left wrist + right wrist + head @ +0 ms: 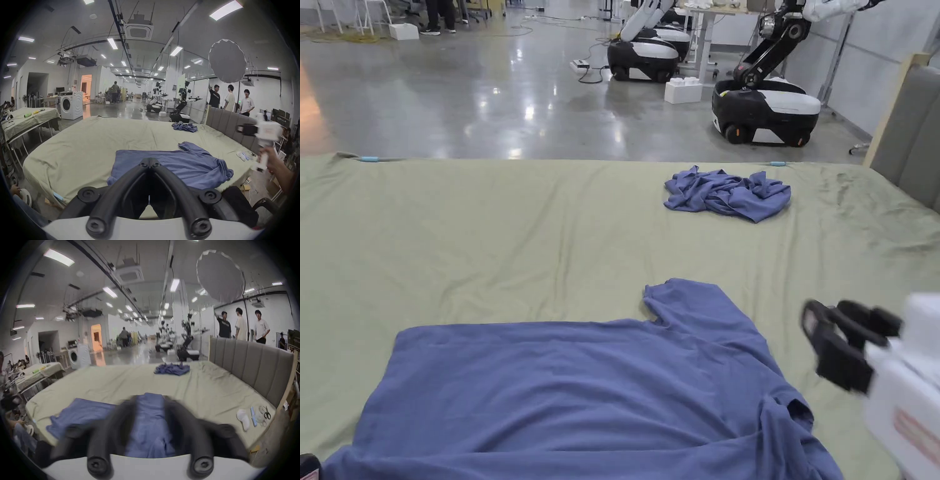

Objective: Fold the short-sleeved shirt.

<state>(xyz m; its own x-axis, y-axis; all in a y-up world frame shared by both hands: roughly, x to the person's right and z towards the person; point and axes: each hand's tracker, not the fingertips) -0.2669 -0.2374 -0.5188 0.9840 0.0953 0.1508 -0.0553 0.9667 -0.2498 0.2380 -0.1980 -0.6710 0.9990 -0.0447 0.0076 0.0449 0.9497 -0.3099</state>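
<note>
The shirt (581,394), blue, lies spread flat on the near part of the bed (487,237), one sleeve pointing toward the far edge and a rumpled fold on its right side. The left gripper (150,164) hangs over the shirt's near edge with its jaw tips pressed together on nothing. The right gripper (840,340) hovers in the air just right of the shirt, blurred; its jaws stand apart, with the shirt showing between them in the right gripper view, and they hold nothing. Past the shirt, near the bed's far edge, sits a crumpled blue garment (728,192), well apart from it. Right of the shirt, near the headboard (246,363), lie scissors (267,413) and a white sock (243,418).
</note>
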